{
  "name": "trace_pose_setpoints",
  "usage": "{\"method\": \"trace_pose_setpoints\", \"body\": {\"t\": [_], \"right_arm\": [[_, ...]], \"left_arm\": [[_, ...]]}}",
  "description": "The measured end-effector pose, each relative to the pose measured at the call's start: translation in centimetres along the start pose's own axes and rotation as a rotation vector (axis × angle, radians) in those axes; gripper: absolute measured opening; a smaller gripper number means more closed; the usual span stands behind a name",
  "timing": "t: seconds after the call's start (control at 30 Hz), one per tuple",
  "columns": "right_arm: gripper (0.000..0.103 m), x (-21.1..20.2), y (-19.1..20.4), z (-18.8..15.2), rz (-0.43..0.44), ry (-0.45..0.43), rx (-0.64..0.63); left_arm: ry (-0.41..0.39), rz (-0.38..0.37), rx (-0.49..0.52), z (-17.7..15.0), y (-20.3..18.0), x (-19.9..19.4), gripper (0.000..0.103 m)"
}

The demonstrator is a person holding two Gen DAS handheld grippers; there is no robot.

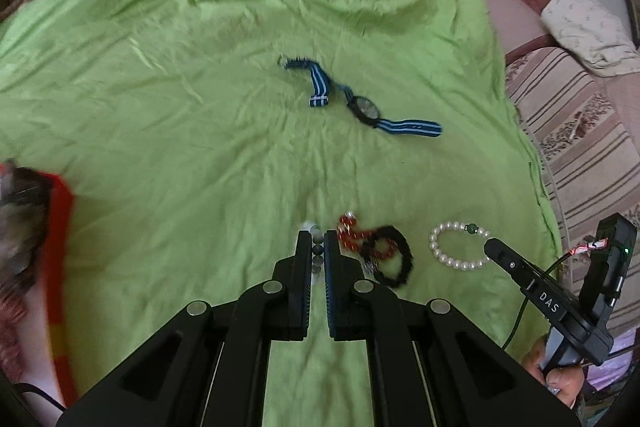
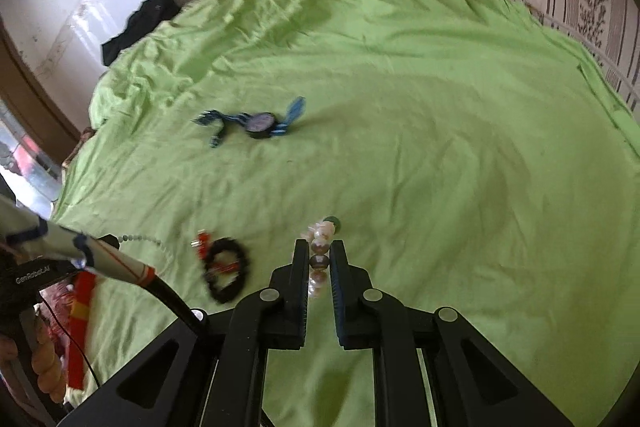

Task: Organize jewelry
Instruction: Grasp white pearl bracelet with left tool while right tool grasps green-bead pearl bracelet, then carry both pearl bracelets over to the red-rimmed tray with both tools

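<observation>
On the green bedsheet (image 1: 200,107) lie a watch with a blue striped strap (image 1: 366,107), a red bead bracelet (image 1: 350,233), a black bracelet (image 1: 390,261) and a white pearl bracelet with a green bead (image 1: 456,243). My left gripper (image 1: 317,241) is shut on a bracelet of grey and dark beads (image 1: 317,249). My right gripper (image 2: 319,251) is shut on the pearl bracelet (image 2: 320,247), seen edge-on between its fingers. The watch (image 2: 260,123) and the black bracelet (image 2: 226,269) also show in the right wrist view.
A red and orange box (image 1: 60,247) sits at the left edge of the sheet. A striped floral mattress (image 1: 580,131) and a pillow (image 1: 584,23) lie to the right. A dark cloth (image 2: 140,23) lies at the sheet's far corner.
</observation>
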State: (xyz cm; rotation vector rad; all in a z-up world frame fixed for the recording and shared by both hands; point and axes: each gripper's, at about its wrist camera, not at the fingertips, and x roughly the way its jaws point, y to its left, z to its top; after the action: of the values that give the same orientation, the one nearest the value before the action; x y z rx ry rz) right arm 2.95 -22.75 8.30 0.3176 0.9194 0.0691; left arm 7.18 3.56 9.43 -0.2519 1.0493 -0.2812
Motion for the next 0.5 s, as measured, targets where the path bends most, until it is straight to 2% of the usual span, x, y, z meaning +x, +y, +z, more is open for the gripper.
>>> {"method": "trace_pose_setpoints", "body": {"t": [0.3, 0.5], "right_arm": [[0.011, -5.6, 2.9, -3.2, 0.056, -0.047, -0.034], [0.011, -8.4, 4.0, -5.6, 0.106, -0.058, -0.014]], "left_arm": [[-0.149, 0.098, 0.068, -4.3, -1.2, -9.0, 0.006], [-0.206, 0.11, 0.05, -7.5, -1.1, -12.7, 0.006]]}}
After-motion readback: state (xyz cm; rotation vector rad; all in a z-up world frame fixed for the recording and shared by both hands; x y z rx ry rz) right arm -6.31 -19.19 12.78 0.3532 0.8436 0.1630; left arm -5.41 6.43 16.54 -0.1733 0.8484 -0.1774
